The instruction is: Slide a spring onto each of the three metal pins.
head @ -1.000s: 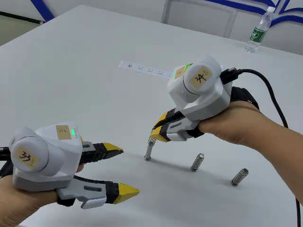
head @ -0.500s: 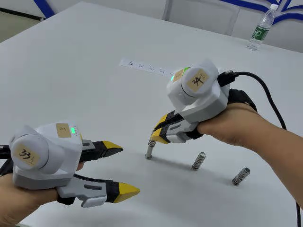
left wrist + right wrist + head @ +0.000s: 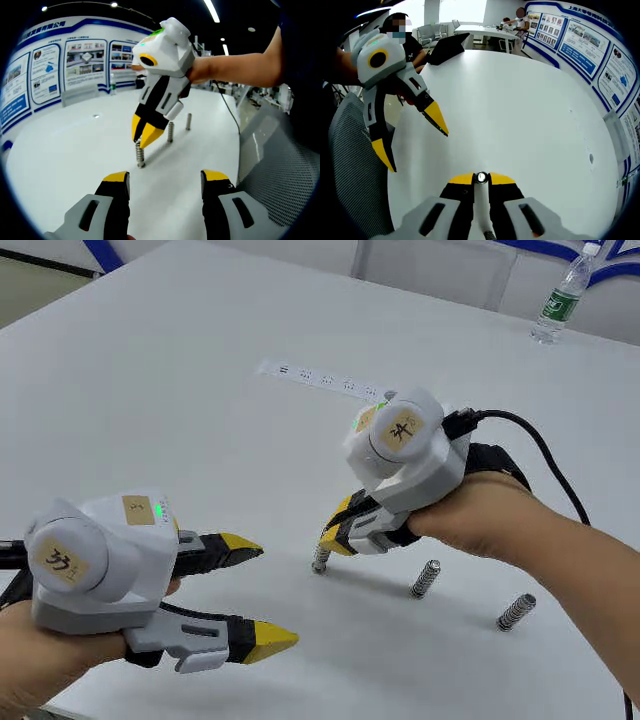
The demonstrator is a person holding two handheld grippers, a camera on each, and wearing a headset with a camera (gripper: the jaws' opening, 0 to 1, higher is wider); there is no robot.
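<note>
The right gripper [image 3: 335,537] points down, jaws closed on the top of the first pin [image 3: 321,560]. Its tips hide that top from above, and the spring [image 3: 140,155] shows just below them. A second pin [image 3: 425,578] and a third pin [image 3: 516,611], both sprung, stand nearby on the table [image 3: 150,390]. The left gripper [image 3: 258,592] hangs wide open, empty.

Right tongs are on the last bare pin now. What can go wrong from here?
Right tongs grip the pin at its top; a sideways push may topple it, as it seems to stand loose on the table.
A fall could hit the neighbouring sprung pin.
Left tongs hang open, apart from it, giving no support.
</note>
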